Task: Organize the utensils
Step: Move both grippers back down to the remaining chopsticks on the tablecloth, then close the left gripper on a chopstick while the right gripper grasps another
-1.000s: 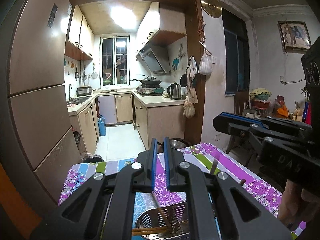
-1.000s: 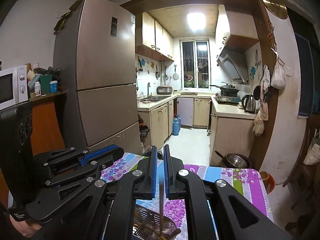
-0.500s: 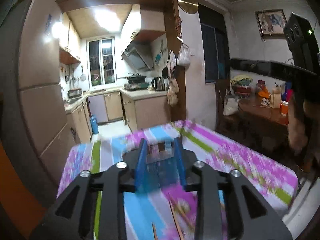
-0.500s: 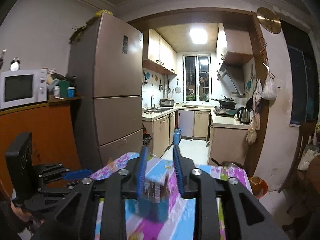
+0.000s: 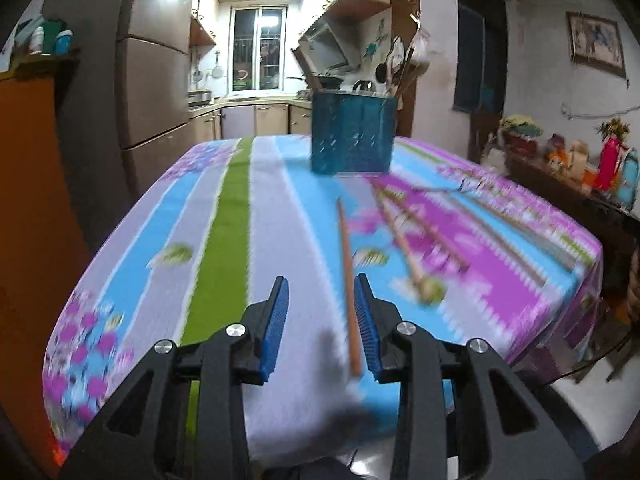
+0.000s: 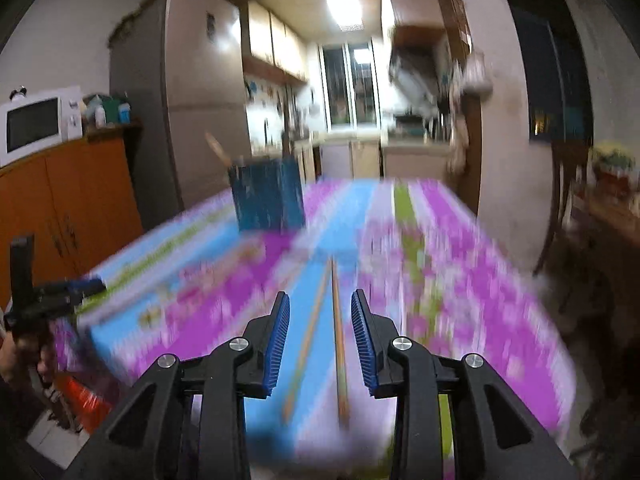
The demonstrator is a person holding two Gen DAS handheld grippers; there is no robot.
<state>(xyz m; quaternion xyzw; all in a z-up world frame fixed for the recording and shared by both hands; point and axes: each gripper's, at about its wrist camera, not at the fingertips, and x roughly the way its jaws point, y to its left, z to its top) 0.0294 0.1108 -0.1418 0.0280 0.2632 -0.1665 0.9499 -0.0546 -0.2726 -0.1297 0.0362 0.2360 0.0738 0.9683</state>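
A blue perforated utensil holder stands at the far end of the table with wooden handles sticking out; it also shows in the right wrist view. Wooden chopsticks lie on the flowered tablecloth. In the left wrist view one chopstick runs along the inside of the right finger of my open left gripper. Another utensil lies to the right. In the blurred right wrist view two chopsticks lie between the fingers of my open right gripper. The left gripper shows at the left.
The table carries a striped purple, blue and green cloth. A fridge and an orange cabinet with a microwave stand at the left. A sideboard with bottles stands at the right. The kitchen lies behind.
Both grippers opened and dropped low over the table near its front edge. The steel basket and the held chopsticks are out of view. The blue holder is now at the far end.
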